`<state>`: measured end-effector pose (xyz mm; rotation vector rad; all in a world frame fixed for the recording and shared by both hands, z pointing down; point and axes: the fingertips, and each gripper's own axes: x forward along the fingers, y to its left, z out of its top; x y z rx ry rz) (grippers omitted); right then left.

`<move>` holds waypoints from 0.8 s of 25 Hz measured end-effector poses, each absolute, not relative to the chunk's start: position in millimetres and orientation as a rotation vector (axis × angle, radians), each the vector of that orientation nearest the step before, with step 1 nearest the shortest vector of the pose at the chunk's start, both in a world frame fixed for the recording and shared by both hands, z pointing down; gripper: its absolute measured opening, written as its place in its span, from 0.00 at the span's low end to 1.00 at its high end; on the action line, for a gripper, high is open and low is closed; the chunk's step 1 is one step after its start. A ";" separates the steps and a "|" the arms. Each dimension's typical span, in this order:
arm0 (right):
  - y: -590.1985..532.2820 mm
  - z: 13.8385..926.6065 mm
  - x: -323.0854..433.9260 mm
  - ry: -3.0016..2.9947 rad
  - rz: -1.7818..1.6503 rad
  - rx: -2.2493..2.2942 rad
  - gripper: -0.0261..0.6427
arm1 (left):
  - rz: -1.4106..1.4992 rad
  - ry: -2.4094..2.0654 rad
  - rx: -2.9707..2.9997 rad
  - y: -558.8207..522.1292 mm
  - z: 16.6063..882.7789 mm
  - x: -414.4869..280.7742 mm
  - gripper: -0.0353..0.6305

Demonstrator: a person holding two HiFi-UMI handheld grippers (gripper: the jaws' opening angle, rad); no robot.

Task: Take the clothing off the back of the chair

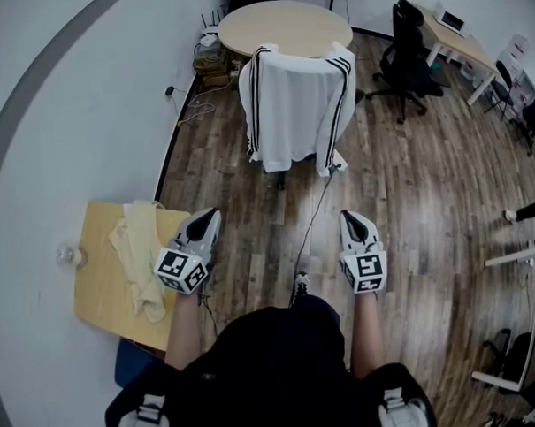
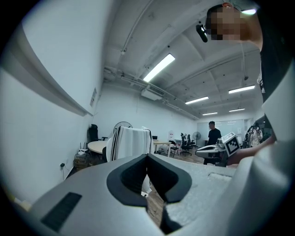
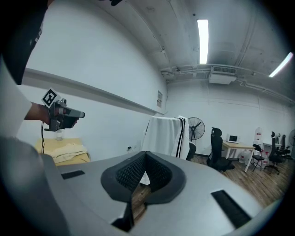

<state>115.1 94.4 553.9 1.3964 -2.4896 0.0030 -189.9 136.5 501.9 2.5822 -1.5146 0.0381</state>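
The white, black-striped clothing (image 1: 294, 108) hangs over the back of the chair (image 1: 281, 177), long axis running from the chair's top down toward the floor, and with the left gripper (image 1: 210, 217) and right gripper (image 1: 350, 221) closed, empty and well short of the chair, this looks like the approach, which next calls for opening the jaws at its top edge.

**Wood-plank floor** (image 1: 409, 214): carries a chair (image 1: 281, 177), with a round table (image 1: 284, 27) behind it. A black office chair (image 1: 407, 68) stands at a desk (image 1: 461, 44) toward the far right corner. A small square table (image 1: 96, 289) stands against the left wall. A black cable (image 1: 313, 223) lies on the floor, running from the chair base toward the near edge.

**Chair back:** a white garment (image 1: 294, 103) with black stripes is draped over it.

**Small square table:** a cream cloth (image 1: 142, 251) lies crumpled toward its right edge. A clear bottle (image 1: 68, 255) stands at its wall-side edge.
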 end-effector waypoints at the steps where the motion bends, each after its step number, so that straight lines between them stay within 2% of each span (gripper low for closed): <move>1: 88.3 553.7 117.8 -2.490 0.008 1.393 0.03 | 0.040 -1.521 2.580 131.6 501.0 -187.5 0.06; 20: -14.5 550.9 151.4 -2.573 -0.006 1.259 0.03 | 0.031 -1.665 2.508 60.9 489.5 -145.8 0.06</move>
